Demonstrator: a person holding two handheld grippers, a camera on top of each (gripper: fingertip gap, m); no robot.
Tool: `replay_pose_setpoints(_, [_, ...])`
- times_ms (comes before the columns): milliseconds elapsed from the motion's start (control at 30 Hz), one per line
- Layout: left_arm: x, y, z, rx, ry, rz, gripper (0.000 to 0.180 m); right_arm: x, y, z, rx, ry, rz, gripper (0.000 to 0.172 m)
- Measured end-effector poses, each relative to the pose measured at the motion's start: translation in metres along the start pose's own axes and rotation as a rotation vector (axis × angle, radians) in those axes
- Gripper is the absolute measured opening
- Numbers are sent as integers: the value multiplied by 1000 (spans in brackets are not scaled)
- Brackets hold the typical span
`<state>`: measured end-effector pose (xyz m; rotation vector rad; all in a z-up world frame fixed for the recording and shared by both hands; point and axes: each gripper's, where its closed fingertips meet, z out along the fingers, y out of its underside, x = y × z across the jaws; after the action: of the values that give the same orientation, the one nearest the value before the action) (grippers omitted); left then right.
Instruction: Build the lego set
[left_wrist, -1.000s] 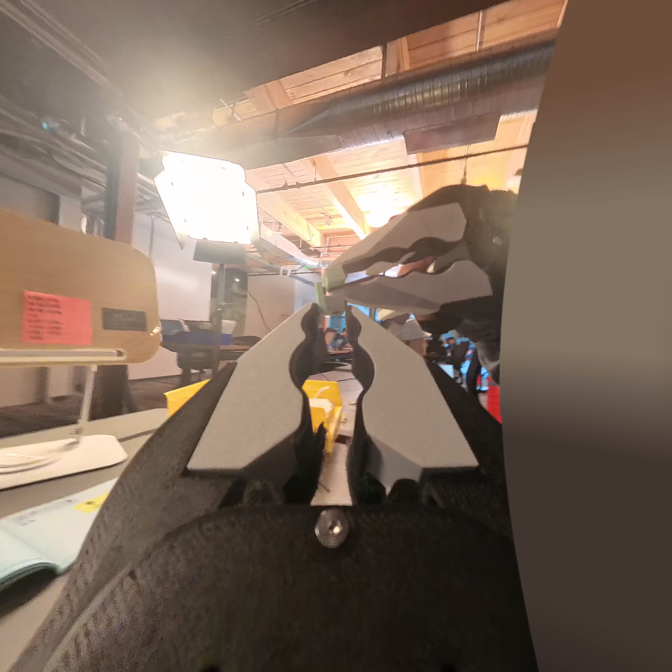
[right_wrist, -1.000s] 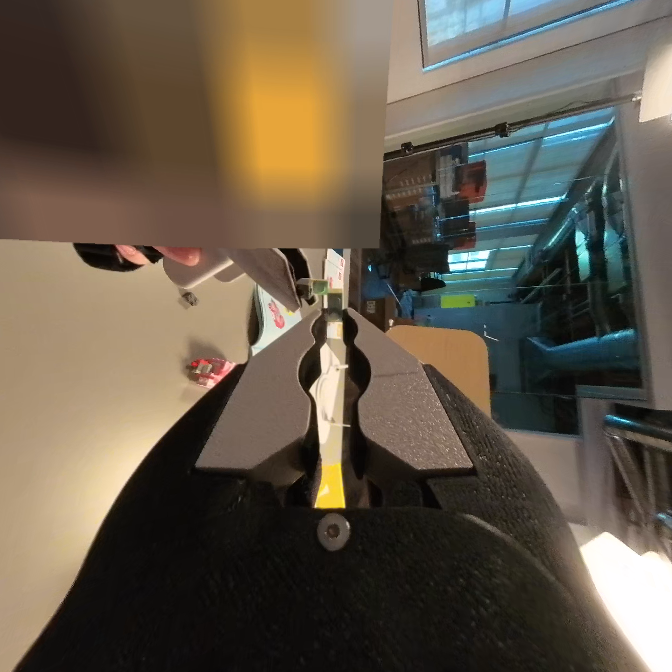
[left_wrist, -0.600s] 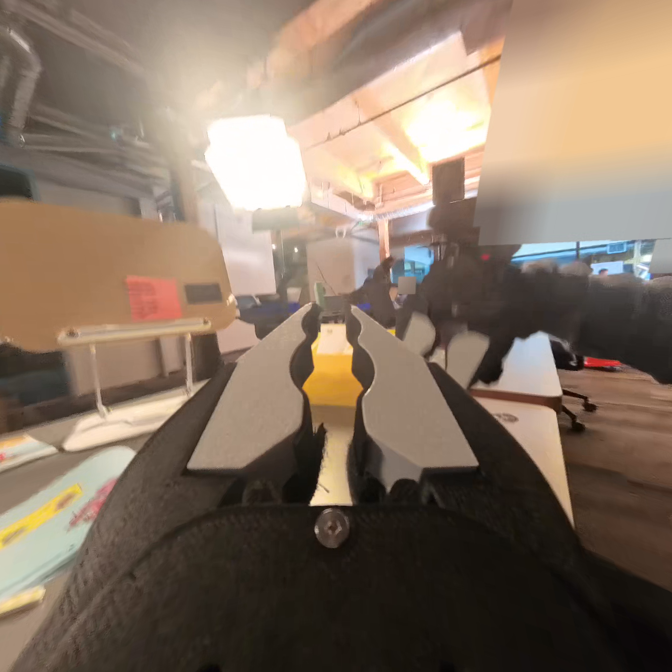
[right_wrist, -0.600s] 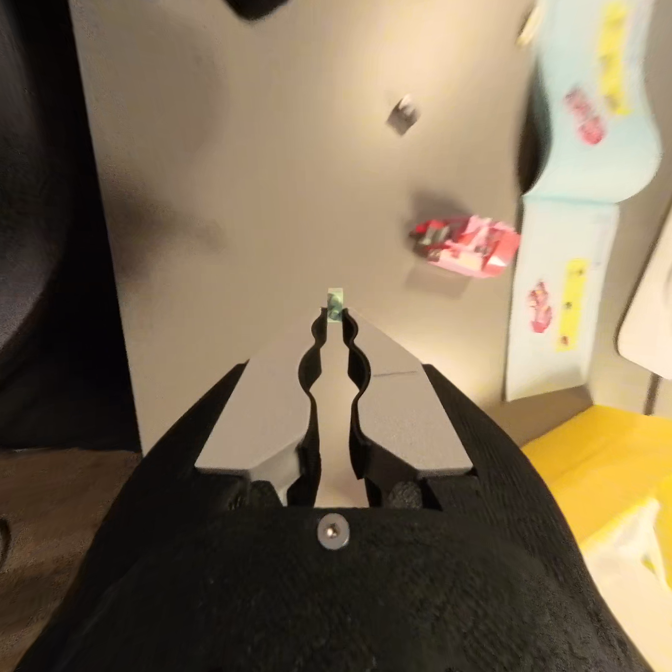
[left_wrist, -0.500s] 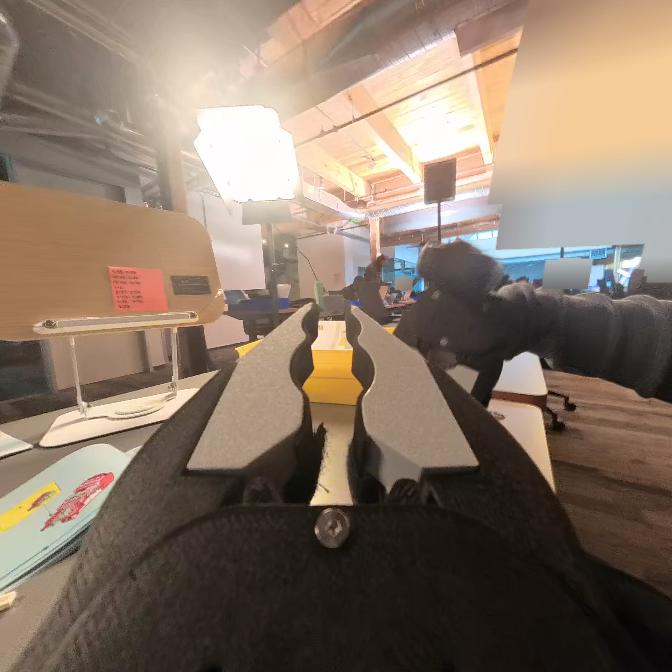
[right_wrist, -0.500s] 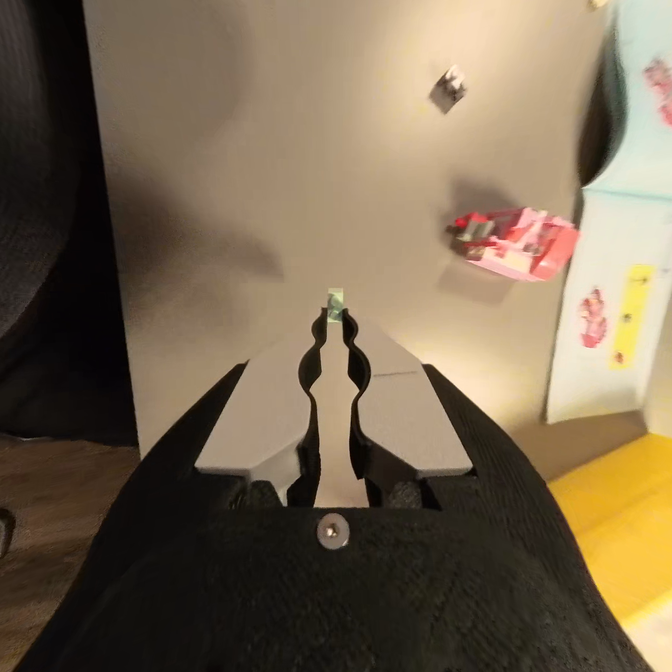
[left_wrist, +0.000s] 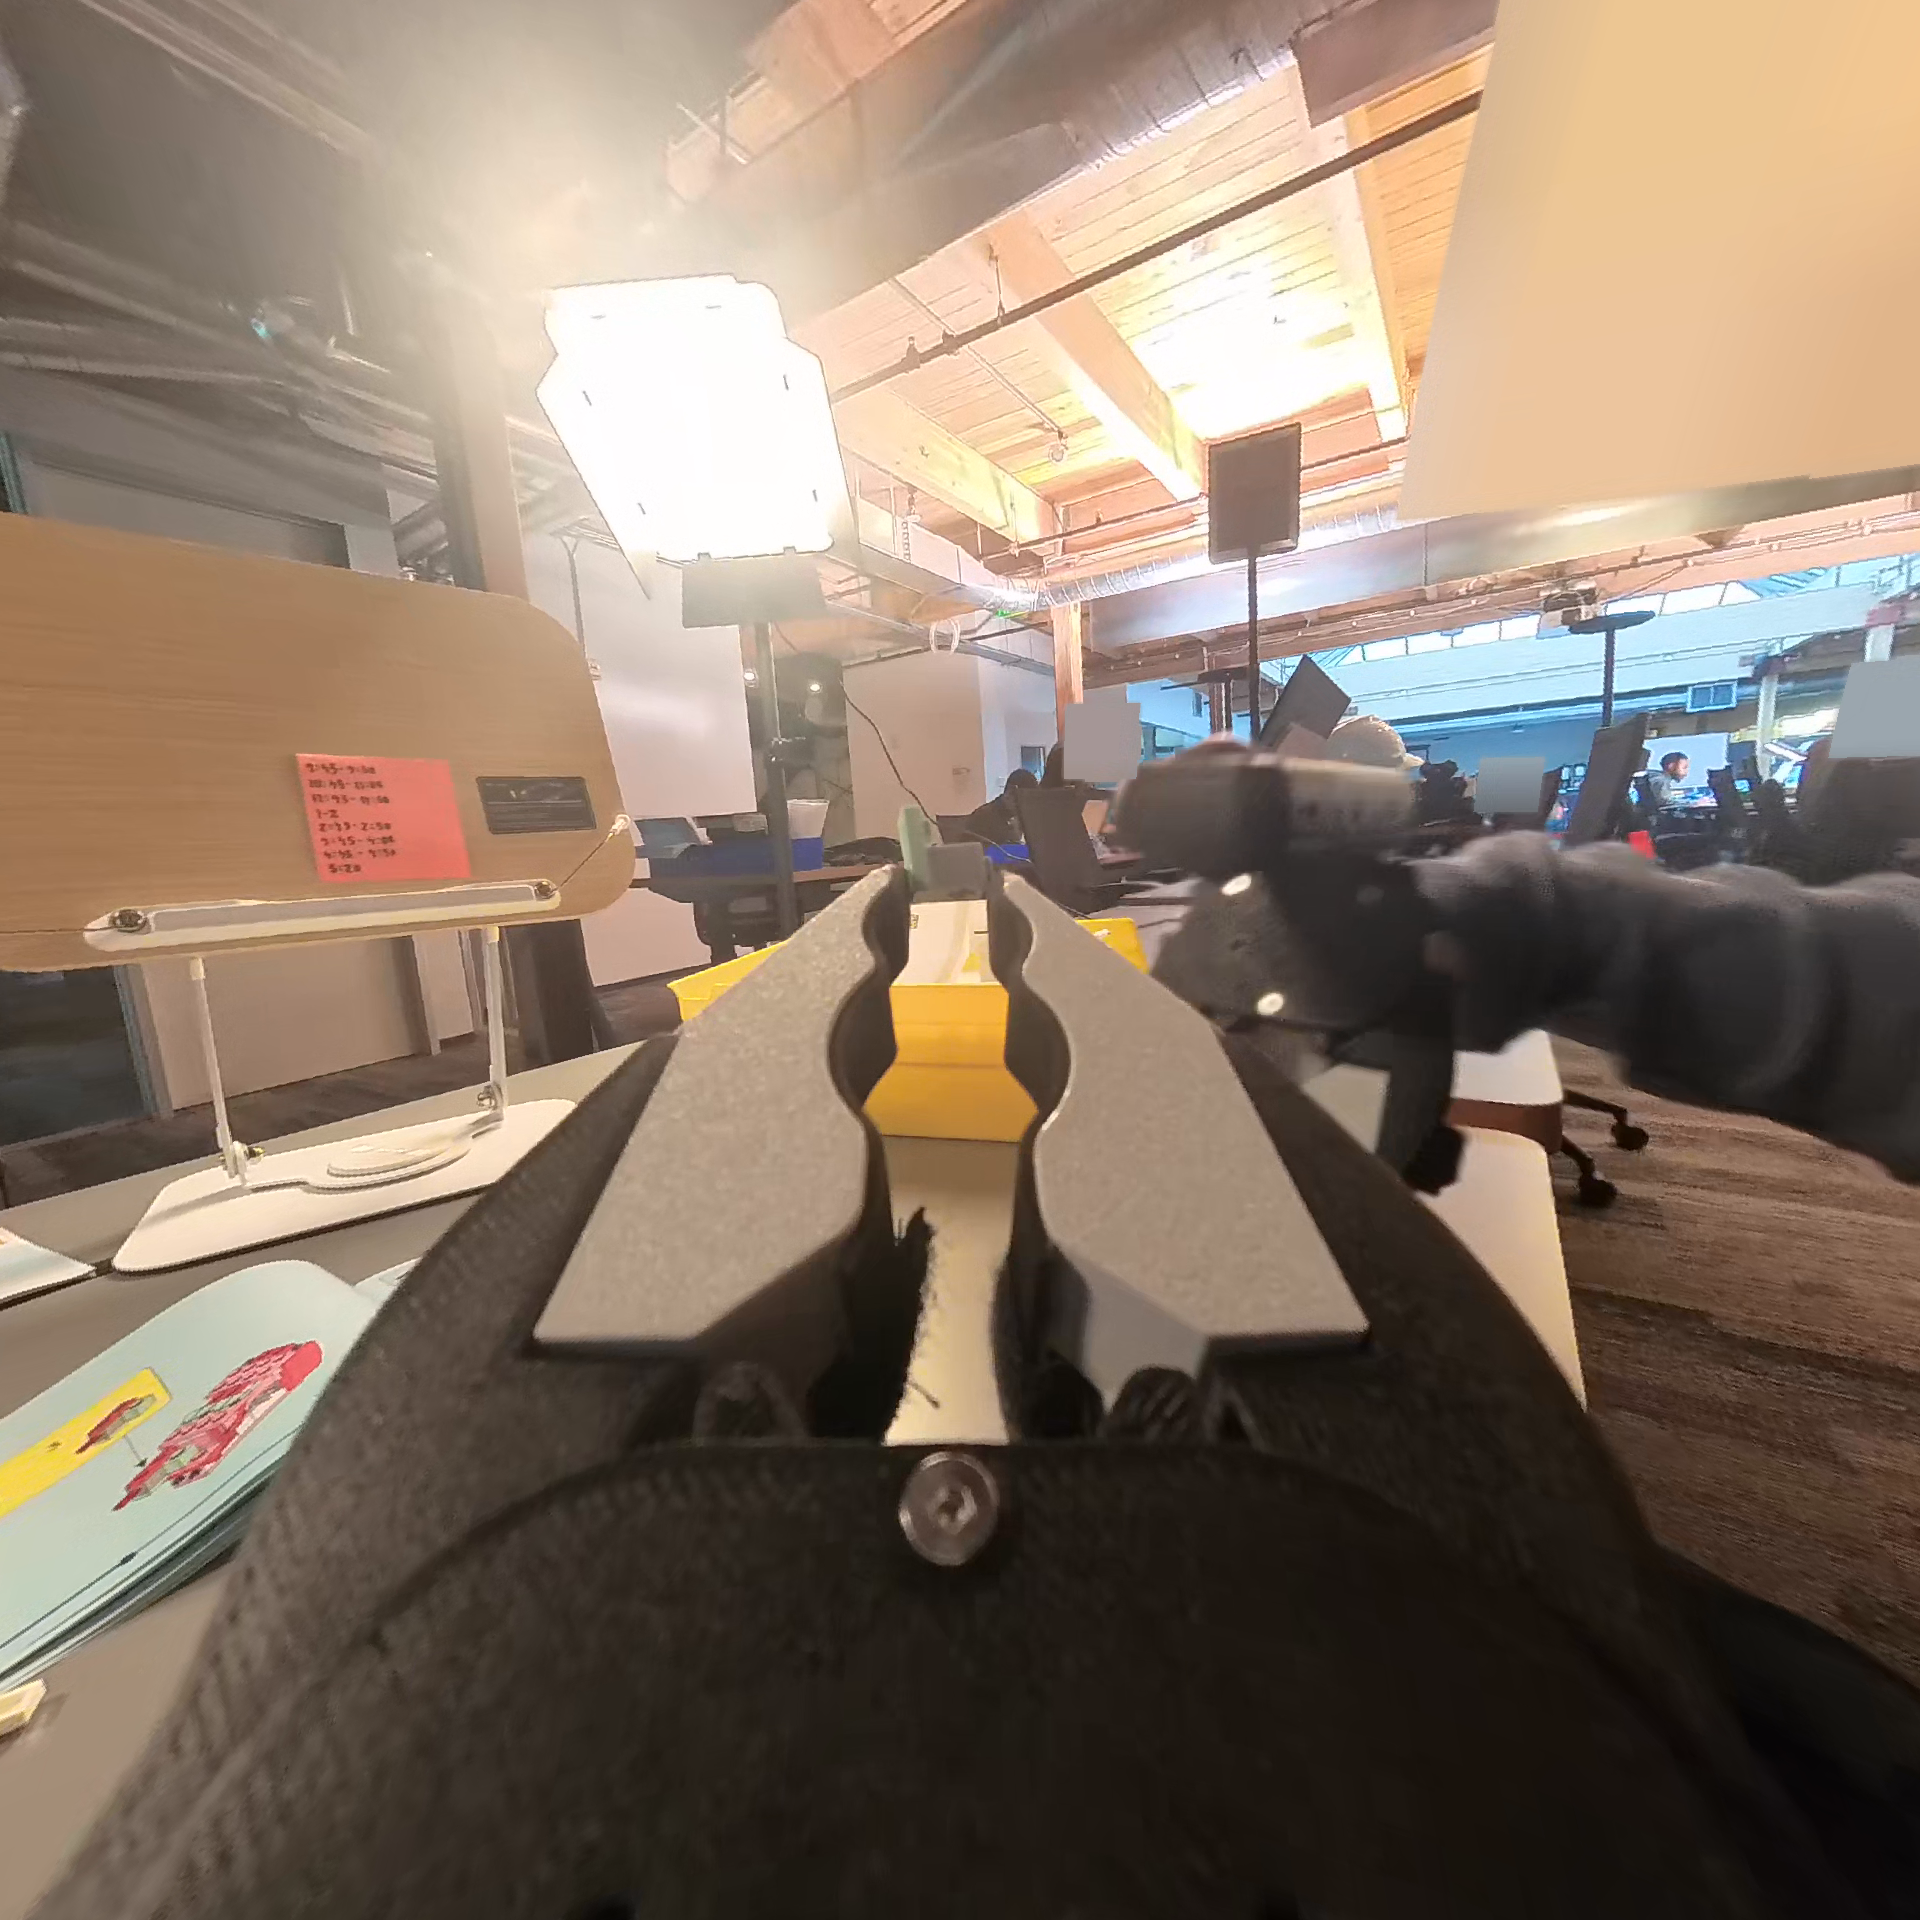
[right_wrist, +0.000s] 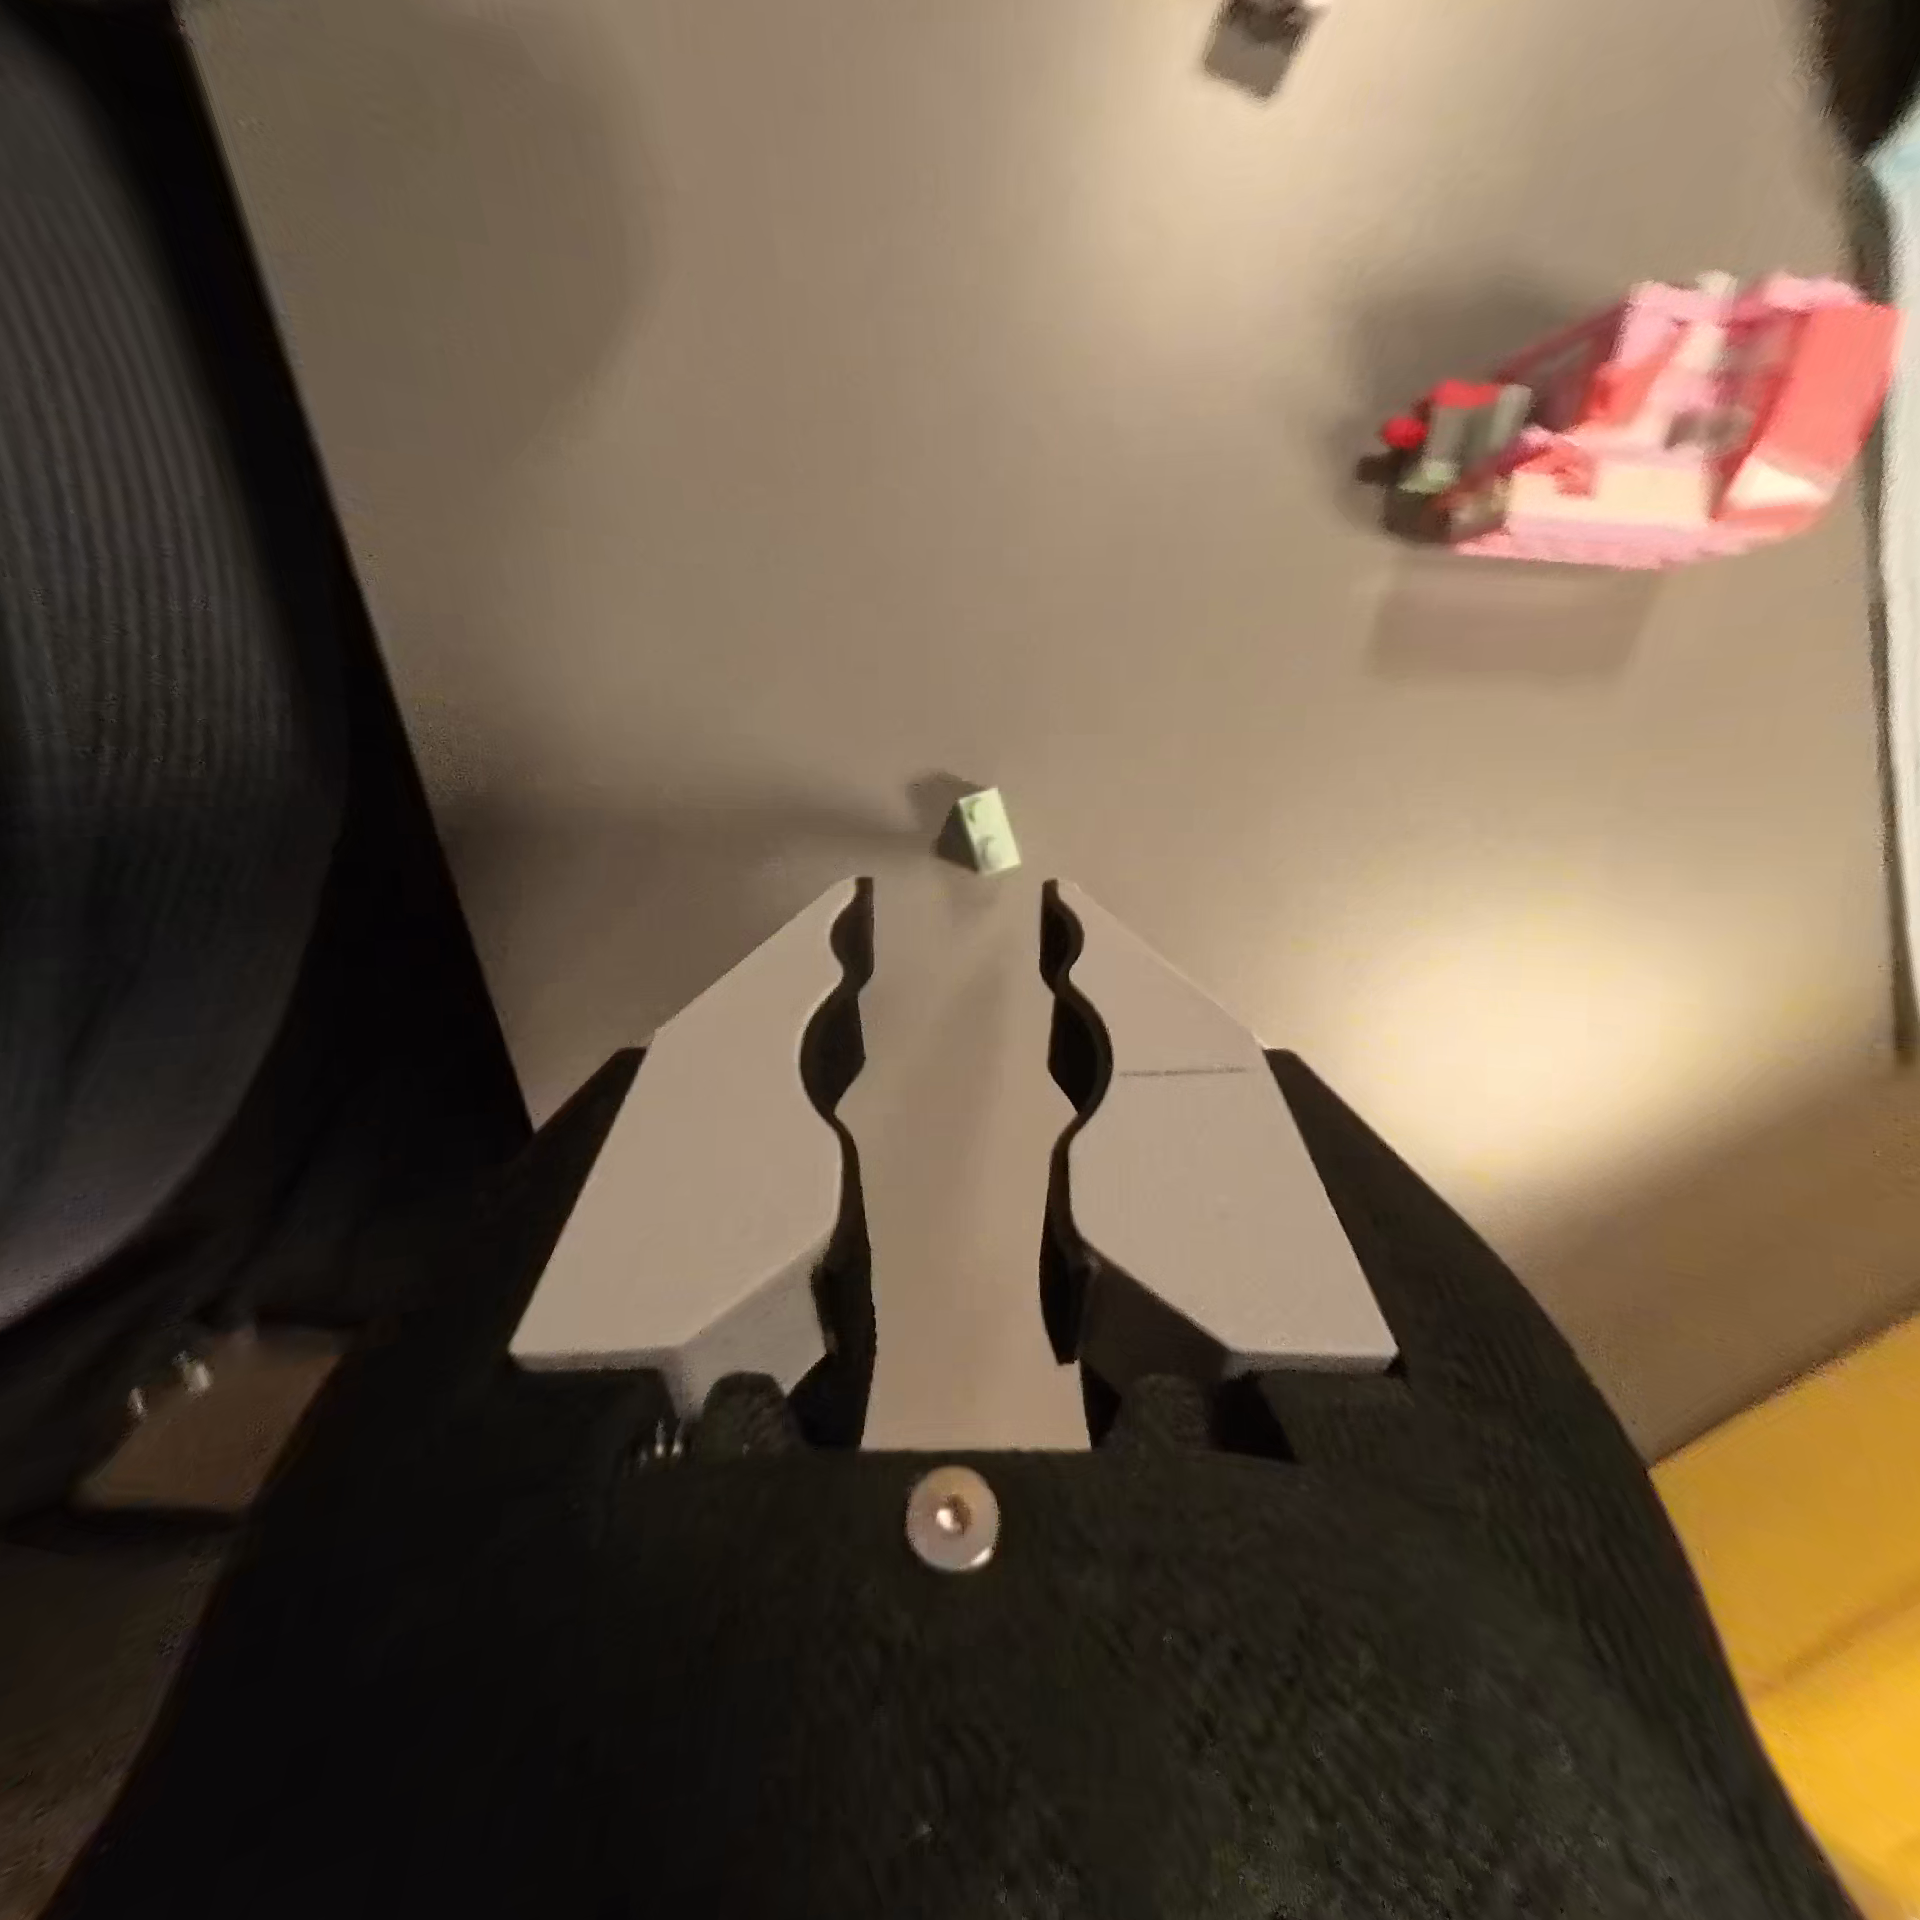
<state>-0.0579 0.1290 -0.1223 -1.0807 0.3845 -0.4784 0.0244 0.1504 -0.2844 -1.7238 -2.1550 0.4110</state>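
Note:
My left gripper (left_wrist: 945, 883) is raised above the table and is shut on a small grey brick (left_wrist: 958, 868) with a pale green piece (left_wrist: 916, 840) stuck to its left side. My right gripper (right_wrist: 951, 888) is open and empty, pointing down at the grey table (right_wrist: 727, 416). A small pale green brick (right_wrist: 987, 831) lies on the table just past its fingertips, apart from both pads. In the left wrist view the right gripper (left_wrist: 1309, 894) shows blurred at the right, held by a gloved hand (left_wrist: 1662, 966).
A pink and red brick model (right_wrist: 1642, 416) and a small grey piece (right_wrist: 1252, 42) lie farther off on the table. A yellow bin (left_wrist: 956, 1029) stands ahead, a wooden board on a white stand (left_wrist: 260, 748) at the left, and an open light-blue booklet (left_wrist: 135, 1455) beside it. The left gripper's tips are roughly 20 centimeters from the right gripper's.
My right gripper held the pale green brick at its tips, then opened; the brick now lies on the table. The left gripper kept its grip on the grey and green piece.

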Motion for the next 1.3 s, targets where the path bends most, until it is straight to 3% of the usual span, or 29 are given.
replay_pose_setpoints(133, [1, -1, 0, 4, 2, 5, 13, 4, -4, -1, 106, 173, 232, 30])
replay_pose_setpoints(367, [1, -1, 0, 2, -3, 11, 13, 42, 11, 0, 51, 559, 285, 23])
replay_pose_setpoints(433, [1, -2, 0, 2, -7, 22, 13, 36, 4, 2, 118, 504, 328, 23])
replay_pose_setpoints(500, [1, -2, -1, 4, -8, 26, 13, 20, -13, 2, 245, 333, 396, 28])
replay_pose_setpoints(567, [2, -2, 0, 2, -2, 24, 13, 5, -19, 1, 264, 202, 318, 38])
replay_pose_setpoints(667, [3, -2, 0, 3, 5, 19, 13, 5, -15, 2, 179, 179, 155, 38])
replay_pose_setpoints(800, [2, -2, 0, 4, 0, 25, 13, 11, -25, 10, 119, 97, 175, 30])
replay_pose_setpoints(1000, [4, -2, 1, 0, 8, 32, 13, 12, -24, 20, -16, 31, 57, 28])
replay_pose_setpoints(1133, [4, -2, 2, 0, 3, 38, 13, 13, -19, 25, -52, 1, 50, 15])
replay_pose_setpoints(1233, [3, -2, 2, -2, -1, 36, 13, 15, -24, 21, 8, 6, 84, 14])
replay_pose_setpoints(1300, [1, -1, 2, -7, -16, 46, 13, 23, -44, 6, 155, 66, 138, 14])
